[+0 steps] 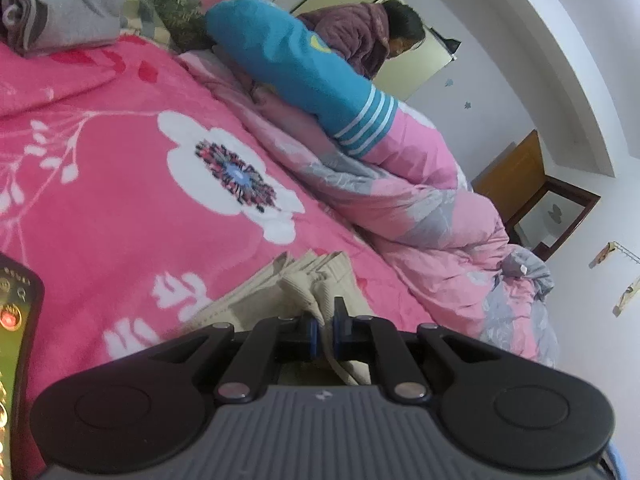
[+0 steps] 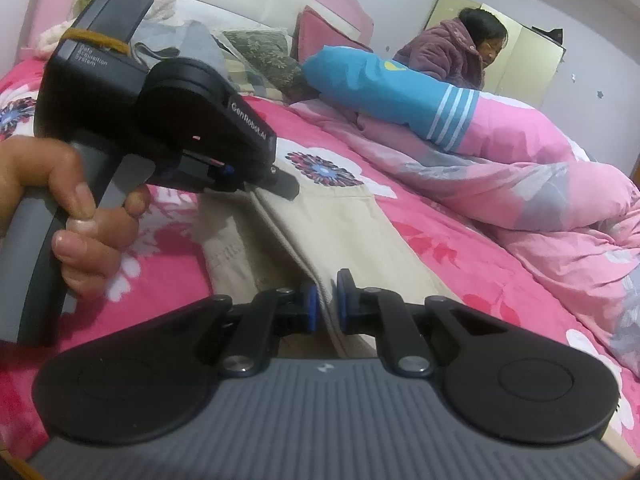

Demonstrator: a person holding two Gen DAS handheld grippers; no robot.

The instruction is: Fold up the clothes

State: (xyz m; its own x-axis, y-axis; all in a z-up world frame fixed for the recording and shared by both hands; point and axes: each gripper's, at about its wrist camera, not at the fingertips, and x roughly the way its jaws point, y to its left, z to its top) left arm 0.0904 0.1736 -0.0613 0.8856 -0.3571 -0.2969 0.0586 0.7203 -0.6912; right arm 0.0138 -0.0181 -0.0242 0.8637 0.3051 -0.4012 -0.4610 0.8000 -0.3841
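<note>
Pinching the beige garment on the pink bed, the right gripper is clamped on its fold; beside it, the left gripper bites another edge.

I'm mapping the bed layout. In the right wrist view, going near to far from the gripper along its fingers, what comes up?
right gripper shut on the beige garment → flower print on the pink bedspread → blue pillow → seated person

Both wrist views skim low over the bed, sharing the blue pillow.
</note>
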